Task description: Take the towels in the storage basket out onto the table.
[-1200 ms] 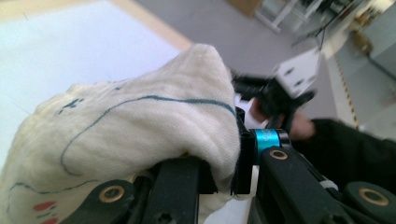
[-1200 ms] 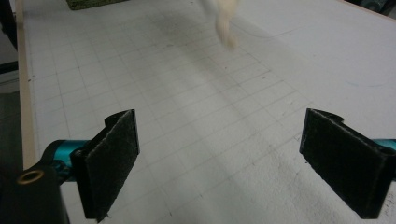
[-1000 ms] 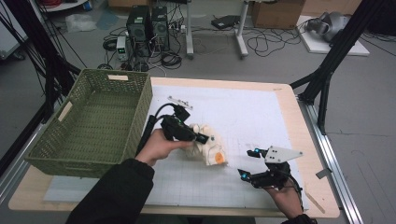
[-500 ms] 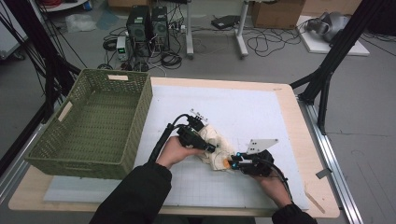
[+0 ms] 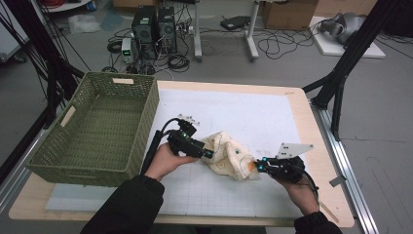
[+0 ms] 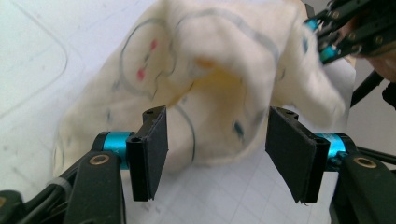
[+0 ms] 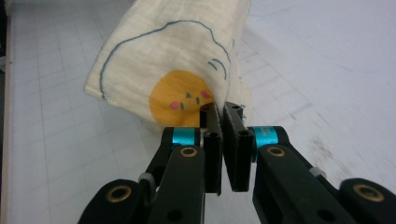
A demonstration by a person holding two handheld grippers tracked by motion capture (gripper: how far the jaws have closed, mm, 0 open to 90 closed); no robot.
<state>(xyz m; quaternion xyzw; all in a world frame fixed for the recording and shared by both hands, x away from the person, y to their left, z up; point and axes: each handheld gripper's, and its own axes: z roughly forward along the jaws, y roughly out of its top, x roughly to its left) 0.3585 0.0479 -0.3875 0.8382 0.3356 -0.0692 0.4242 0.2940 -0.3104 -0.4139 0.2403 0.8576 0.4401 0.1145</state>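
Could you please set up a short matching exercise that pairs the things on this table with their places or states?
Things:
1. left claw
2. right claw
3. cloth
4. basket

States or places:
a. green, at the table's left side
b. shut on the cloth's edge
c. cream, between both claws
d. open, pads off the fabric

Pairs: 1-d, 2-b, 3-c, 4-a

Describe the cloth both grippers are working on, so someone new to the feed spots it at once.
Start at the green wicker basket on the table's left, then look right onto the white gridded mat. The cloth lies bunched between the two grippers: cream fabric with drawn cartoon outlines and an orange face, the only soft thing there.
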